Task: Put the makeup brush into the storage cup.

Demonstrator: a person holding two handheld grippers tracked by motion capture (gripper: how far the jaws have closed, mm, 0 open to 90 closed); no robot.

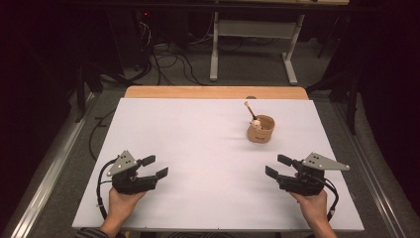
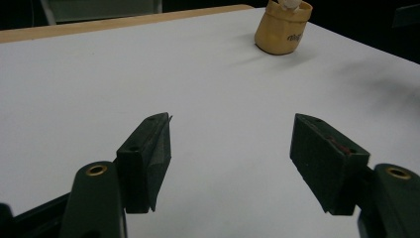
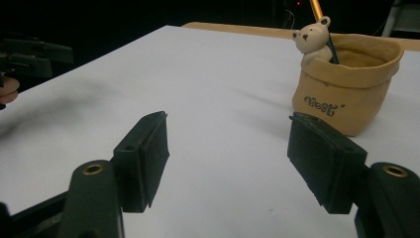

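So the tan pot (image 1: 261, 130) shaped like a little sack is sitting on the white table top (image 1: 198, 163), far right of the middle and well apart from both grippers. A small bear figure (image 3: 313, 38) is peeking over its near rim, and a thin stick (image 1: 249, 110) is leaning out of the pot toward the far left. In the right gripper view the stick's top is getting cut off by the frame edge, and there's dark lettering on the pot's front that I can't really read. In the left gripper view the pot (image 2: 283, 27) is sitting at the far edge of the picture with its top chopped off too.

The right gripper (image 1: 276, 166) is hanging just above the near right part of the table, jaws spread wide with nothing between them, pointing left and a bit far. The pot is showing just past its right jaw in its own view, not touching as far as I can tell. The left gripper (image 1: 155, 166) is sitting near left, jaws also gaping and empty, aiming right.

Beyond the table's wooden far edge (image 1: 215, 92) it's all going dark: some cables and a grey frame on the floor, hard to make out.
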